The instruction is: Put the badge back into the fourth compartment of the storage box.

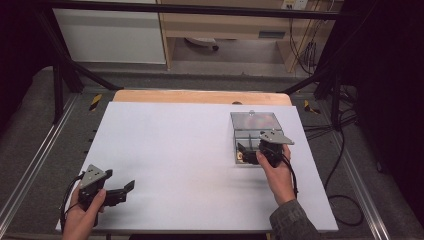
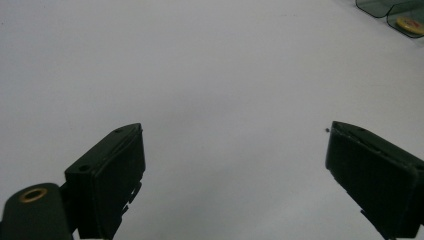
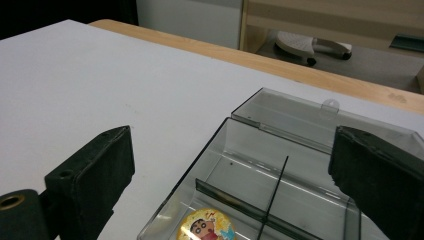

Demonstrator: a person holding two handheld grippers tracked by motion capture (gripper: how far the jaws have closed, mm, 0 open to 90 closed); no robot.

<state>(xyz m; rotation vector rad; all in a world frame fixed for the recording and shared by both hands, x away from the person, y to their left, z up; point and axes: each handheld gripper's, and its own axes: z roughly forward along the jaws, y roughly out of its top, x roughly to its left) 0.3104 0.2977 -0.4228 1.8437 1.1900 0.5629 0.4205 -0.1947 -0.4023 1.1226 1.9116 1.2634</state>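
No readable brand or text anywhere that I can make out. The only graphic is a cartoon boy's face printed on the small round yellow badge (image 3: 206, 226), and there's no lettering on it that I can read.

The right claw (image 1: 246, 151) has its jaws spread wide and isn't pinching anything. It sits at the near end of the clear smoky plastic box with the hinged lid flipped open (image 3: 280, 165). In the right gripper view the box lies straight ahead between the two black jaws, with thin dividers splitting it into compartments. The badge lies flat in the compartment closest to the claw, just ahead of the jaws and a bit toward the left one, not touching either. The open lid lies flat on the far side of the box, away from the claw.

The left claw (image 1: 122, 191) is also spread wide, holding nothing, low over the bare white tabletop (image 1: 170, 150). From its view the box and badge are well apart from it, far off ahead and to its right.
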